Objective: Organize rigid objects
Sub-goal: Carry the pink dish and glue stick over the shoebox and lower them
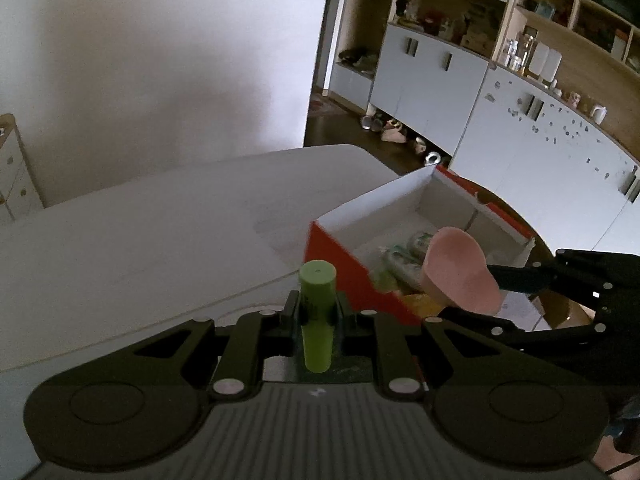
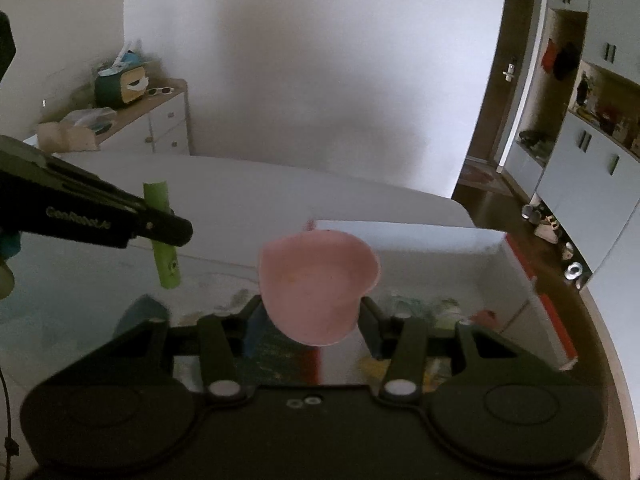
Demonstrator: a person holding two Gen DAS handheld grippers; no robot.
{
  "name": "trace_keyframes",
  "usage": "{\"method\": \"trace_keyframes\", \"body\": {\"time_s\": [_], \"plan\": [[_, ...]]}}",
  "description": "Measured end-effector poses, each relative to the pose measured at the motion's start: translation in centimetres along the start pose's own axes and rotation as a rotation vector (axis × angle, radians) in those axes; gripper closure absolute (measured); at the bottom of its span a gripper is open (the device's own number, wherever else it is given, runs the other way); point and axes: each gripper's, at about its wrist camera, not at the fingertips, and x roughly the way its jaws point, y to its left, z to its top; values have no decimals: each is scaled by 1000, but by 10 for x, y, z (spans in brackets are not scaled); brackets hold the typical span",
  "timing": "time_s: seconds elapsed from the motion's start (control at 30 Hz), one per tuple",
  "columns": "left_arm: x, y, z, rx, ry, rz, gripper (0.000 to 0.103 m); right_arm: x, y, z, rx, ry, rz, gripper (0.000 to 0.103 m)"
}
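My left gripper [image 1: 317,312] clamps green tube [image 1: 317,300] upright; my right gripper [image 2: 310,312] grips pink heart cup [image 2: 316,284] over red box [image 1: 344,272].

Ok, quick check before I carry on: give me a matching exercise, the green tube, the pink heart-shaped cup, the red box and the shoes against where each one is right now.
Things:
1. green tube
2. pink heart-shaped cup
3. red box
4. shoes

Places:
A. on the floor under the cabinets
B. clamped in the left gripper
C. on the white table, open, items inside
D. held in the right gripper above the box

Pairs: 1-B, 2-D, 3-C, 4-A
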Motion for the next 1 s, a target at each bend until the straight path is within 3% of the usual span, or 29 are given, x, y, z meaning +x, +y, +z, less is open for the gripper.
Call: {"method": "trace_keyframes", "body": {"time_s": [0.47,0.7,1.0], "plan": [[64,-90,29,8,58,-2,87,13,-104,-30,26,26,-41,54],[114,-109,43,1,143,26,87,32,-127,-36,11,53,-39,54],[176,-120,44,29,278,147,87,57,-128,-37,-42,91,-10,54]]}}
